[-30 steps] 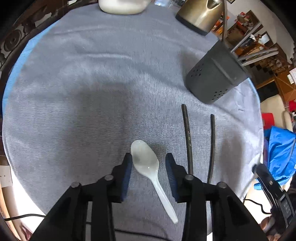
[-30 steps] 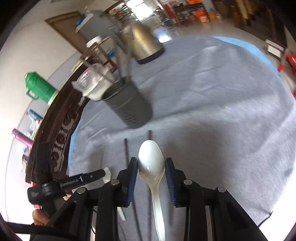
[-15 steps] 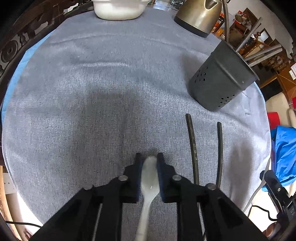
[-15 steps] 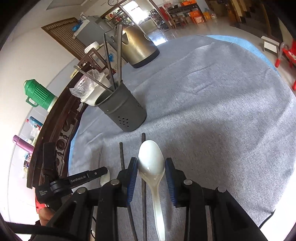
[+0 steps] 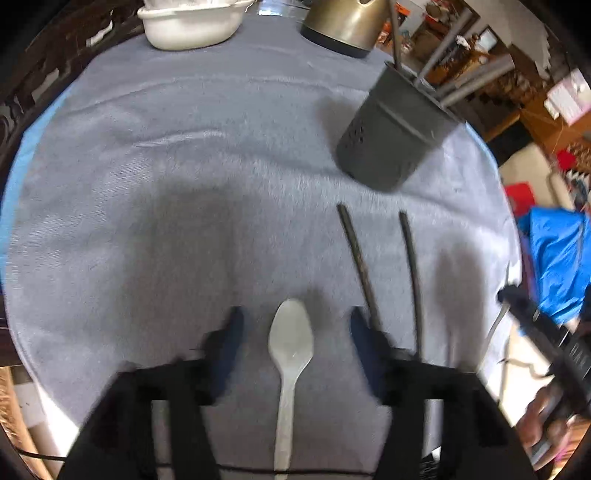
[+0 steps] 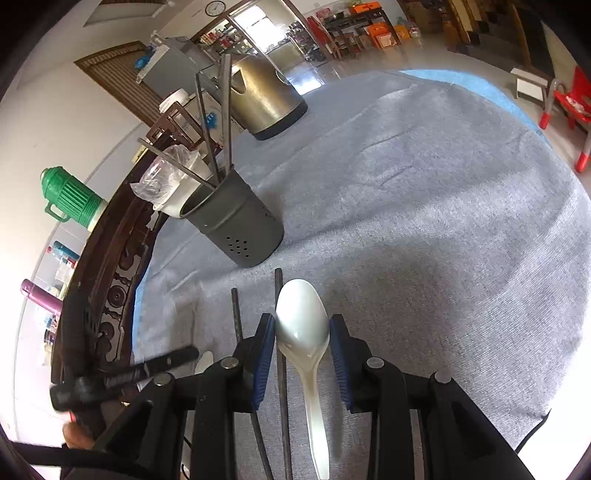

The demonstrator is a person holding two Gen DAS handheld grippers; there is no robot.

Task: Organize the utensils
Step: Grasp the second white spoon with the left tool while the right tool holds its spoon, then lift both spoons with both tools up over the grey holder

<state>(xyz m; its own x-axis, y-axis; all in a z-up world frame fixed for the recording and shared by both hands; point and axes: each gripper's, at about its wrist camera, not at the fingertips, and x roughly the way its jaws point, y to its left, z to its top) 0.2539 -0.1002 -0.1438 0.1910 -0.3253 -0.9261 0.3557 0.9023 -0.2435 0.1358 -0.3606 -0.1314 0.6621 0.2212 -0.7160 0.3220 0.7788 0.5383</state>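
Note:
A white plastic spoon [image 5: 291,345] lies on the grey tablecloth between the blurred, wide-open fingers of my left gripper [image 5: 295,343]. My right gripper [image 6: 301,339] holds a second white spoon [image 6: 303,325] by its bowl, above the cloth. Two dark chopsticks [image 5: 360,262] lie side by side right of the left gripper; they show under the right gripper too [image 6: 279,291]. A dark grey perforated utensil holder [image 5: 391,136] stands beyond them with metal chopsticks in it; it also shows in the right wrist view [image 6: 236,225].
A brass-coloured kettle [image 5: 343,22] and a white dish [image 5: 188,22] stand at the far table edge. The kettle [image 6: 264,99] shows behind the holder. A green flask [image 6: 70,201] sits on a dark wooden sideboard left of the table. A red chair [image 6: 569,99] stands far right.
My left gripper closed on the table spoon half a second ago, turning it straight, and has now opened wide again with the spoon lying between the fingers. The right gripper still holds its spoon.

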